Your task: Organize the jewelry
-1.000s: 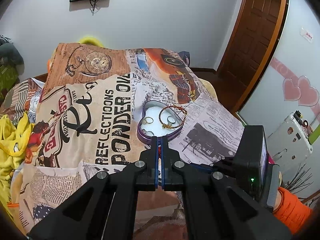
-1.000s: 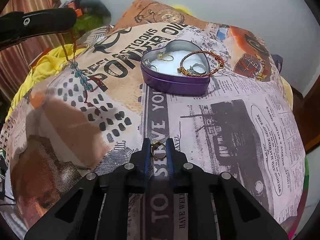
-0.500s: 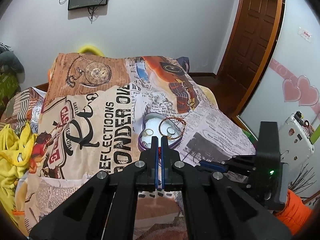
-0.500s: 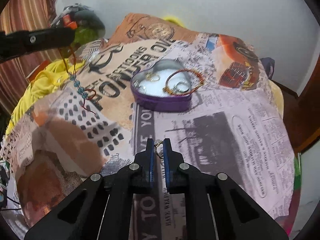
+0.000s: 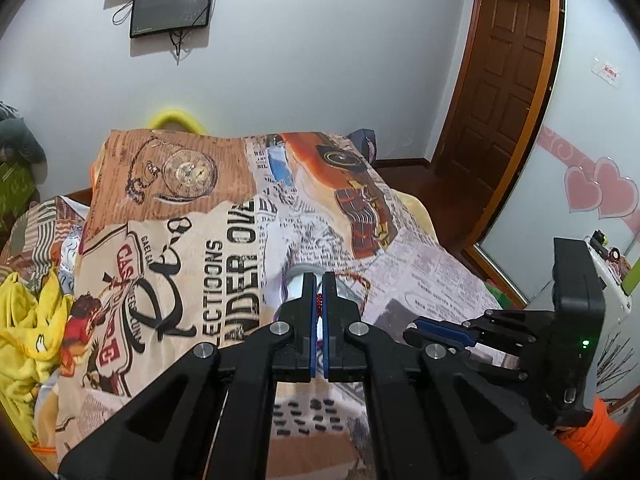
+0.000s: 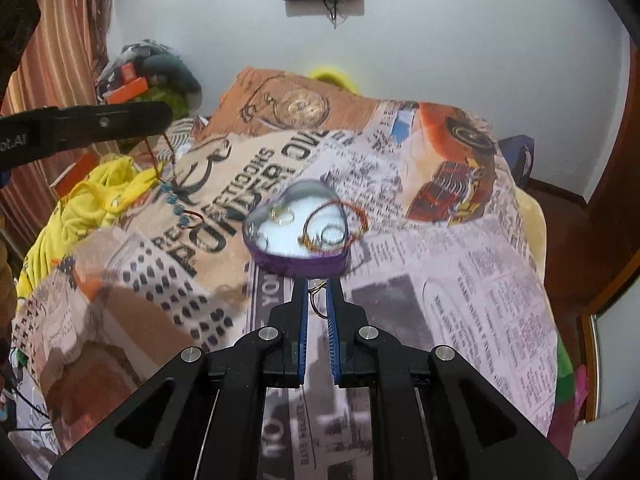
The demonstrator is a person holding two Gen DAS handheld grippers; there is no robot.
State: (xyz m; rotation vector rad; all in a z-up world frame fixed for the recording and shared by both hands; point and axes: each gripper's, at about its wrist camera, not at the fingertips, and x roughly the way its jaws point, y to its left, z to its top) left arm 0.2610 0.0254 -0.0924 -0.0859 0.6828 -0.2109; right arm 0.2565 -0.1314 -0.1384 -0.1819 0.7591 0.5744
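Observation:
A purple heart-shaped tin [image 6: 298,262] sits on the printed bedspread; it holds several rings and a red-gold bangle [image 6: 334,226]. My right gripper [image 6: 316,294] is shut on a thin gold ring [image 6: 317,289], held in the air just in front of the tin. My left gripper [image 5: 319,300] is shut on a red cord bracelet [image 5: 319,301]; in the right wrist view the bracelet [image 6: 176,196] with blue beads hangs from the left gripper's fingers [image 6: 132,120], left of the tin. In the left wrist view the tin [image 5: 298,278] is mostly hidden behind the fingers.
The printed bedspread [image 6: 460,280] covers the bed. Yellow cloth [image 5: 24,320] lies at its left edge. A wooden door [image 5: 500,92] stands at the right. A screen [image 5: 172,4] hangs on the back wall. A mirror with heart stickers [image 5: 600,192] is at the far right.
Both grippers have risen and pulled back, so the tin looks farther and lower. The right gripper keeps the ring, and the left keeps the cord bracelet.

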